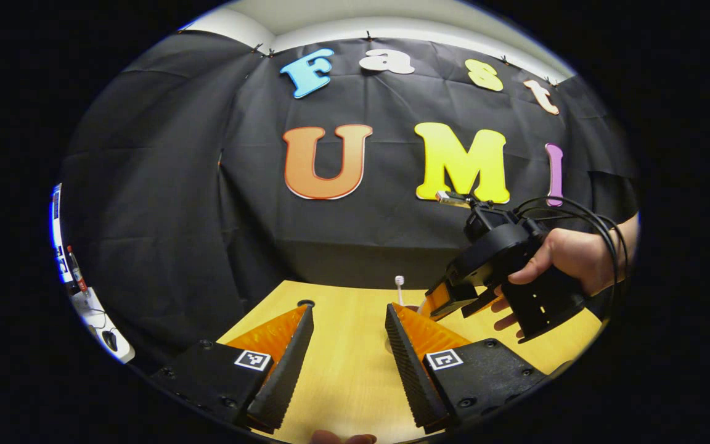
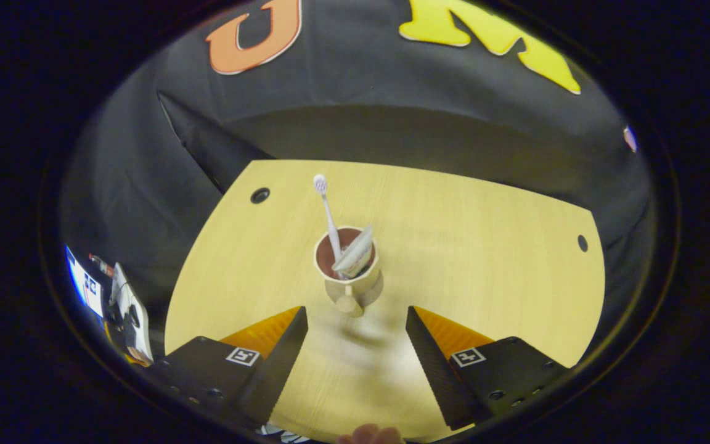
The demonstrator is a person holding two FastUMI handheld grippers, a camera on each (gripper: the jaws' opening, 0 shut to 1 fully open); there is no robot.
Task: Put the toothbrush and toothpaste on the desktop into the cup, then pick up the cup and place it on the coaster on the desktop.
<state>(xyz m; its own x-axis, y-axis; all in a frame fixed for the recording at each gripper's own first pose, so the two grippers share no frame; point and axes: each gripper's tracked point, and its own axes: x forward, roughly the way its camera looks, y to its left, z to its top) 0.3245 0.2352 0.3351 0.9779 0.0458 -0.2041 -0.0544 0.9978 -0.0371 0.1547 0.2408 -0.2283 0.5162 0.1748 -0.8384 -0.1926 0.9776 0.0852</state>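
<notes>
1. Black cloth was hung behind a pale wooden desk (image 2: pixel 484 246), with round holes (image 2: pixel 260 195) seen near its far corners.
2. A cup (image 2: pixel 350 271) was seen standing upright on the desk, its handle turned toward the right gripper (image 2: pixel 355 327).
3. The toothbrush (image 2: pixel 328 213) was already stood in the cup, head up, and the toothpaste (image 2: pixel 355 253) was leaned inside beside it; the loading was judged done, with only the move to the coaster left.
4. No coaster could be made out on the desk.
5. The right gripper was held wide open with nothing between its fingers; the cup lay just ahead of the fingertips, centred on the gap and not yet touched.
6. The left gripper (image 1: pixel 349 320) was likewise spread open and empty, over bare desk.
7. From the left gripper view, the right gripper (image 1: pixel 453 302) was seen held in a hand (image 1: pixel 567 259), tilted down toward the desk, with the toothbrush head (image 1: pixel 399 280) showing just beside it.
8. Risks were judged as follows:
   - The cup could be tipped if it were squeezed by the handle alone, since the load would hang off-centre.
   - The tall toothbrush could be knocked by a finger on the way in, or thrown out if the cup were tilted during the lift.
   - The cup could be pushed away if the fingers were closed before it sat well between them.
</notes>
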